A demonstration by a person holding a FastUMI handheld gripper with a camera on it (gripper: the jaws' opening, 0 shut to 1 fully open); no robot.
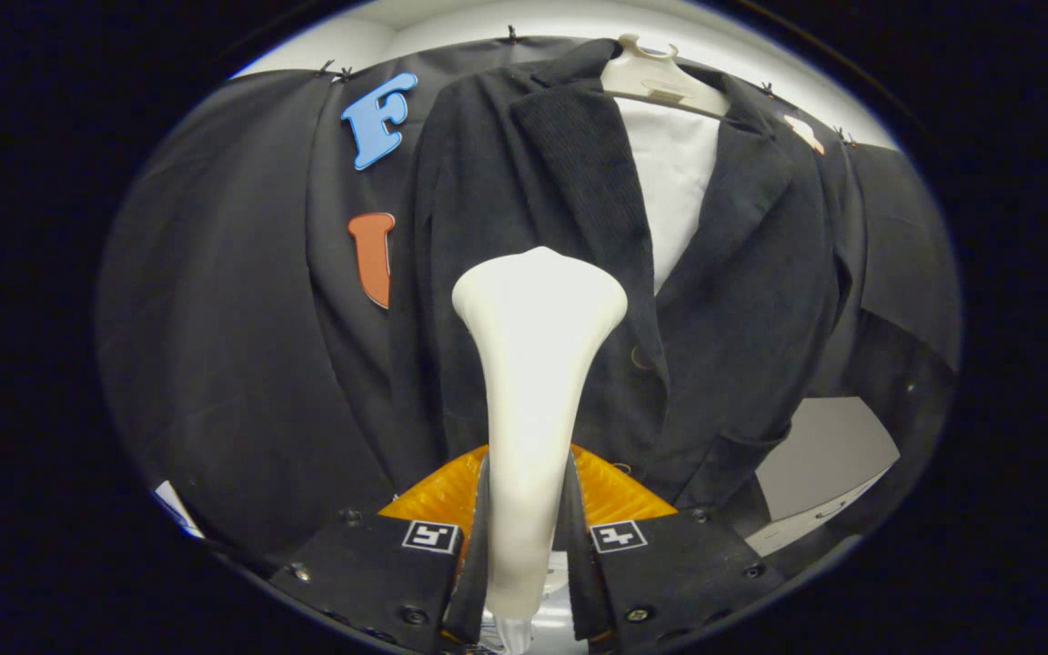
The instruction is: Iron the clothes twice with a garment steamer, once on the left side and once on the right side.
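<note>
We see a big dark corduroy jacket [579, 273] hanging at twelve o'clock, beyond the fingers. Its bottom is hidden. Our gripper [529, 537] squeezes the white plastic garment steamer [533, 364] from both sides. A cream plastic hanger [660, 82] peeks out on top.

I can read no text from here — the hand-held gripper [524, 509] carries two square black-and-white marker tags [431, 536], patterns only, no words.
</note>
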